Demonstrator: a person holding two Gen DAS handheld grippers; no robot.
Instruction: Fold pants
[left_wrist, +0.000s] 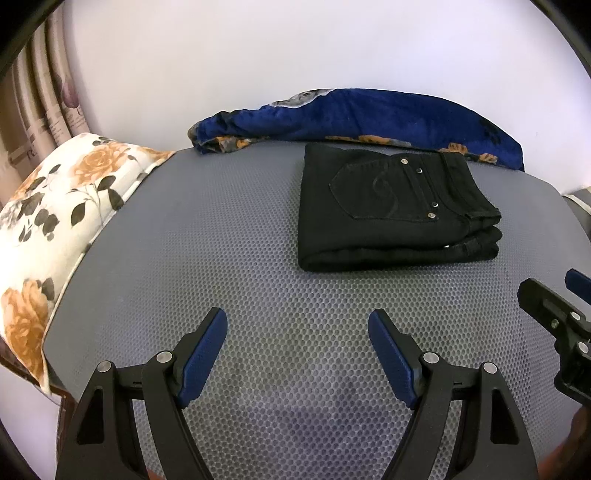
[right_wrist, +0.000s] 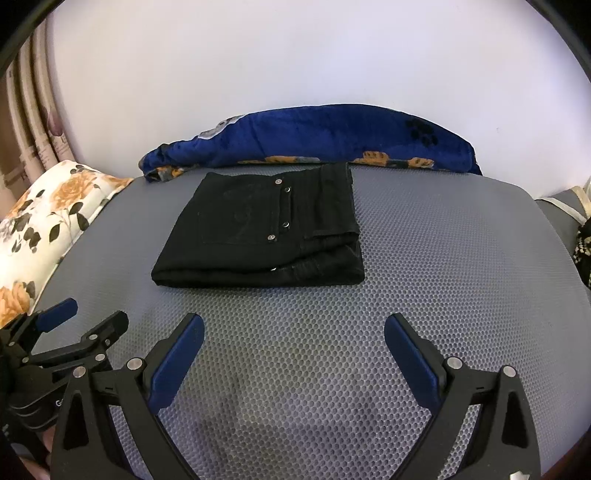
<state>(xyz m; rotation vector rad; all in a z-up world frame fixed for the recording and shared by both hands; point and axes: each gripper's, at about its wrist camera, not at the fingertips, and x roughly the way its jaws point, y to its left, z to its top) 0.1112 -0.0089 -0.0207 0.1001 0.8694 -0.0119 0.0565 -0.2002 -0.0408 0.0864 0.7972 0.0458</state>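
Black pants (left_wrist: 395, 210) lie folded into a compact rectangle on the grey honeycomb mat (left_wrist: 258, 295), back pocket and rivets facing up. They also show in the right wrist view (right_wrist: 266, 232). My left gripper (left_wrist: 297, 317) is open and empty, hovering over the mat in front of and left of the pants. My right gripper (right_wrist: 293, 325) is open and empty, in front of the pants. Each gripper appears at the edge of the other's view: the right one (left_wrist: 554, 295) and the left one (right_wrist: 88, 314).
A blue floral blanket (left_wrist: 369, 118) is bunched along the far edge of the mat, just behind the pants. A white pillow with orange roses (left_wrist: 55, 206) lies at the left. A white wall stands behind. Curtains (left_wrist: 40, 103) hang at far left.
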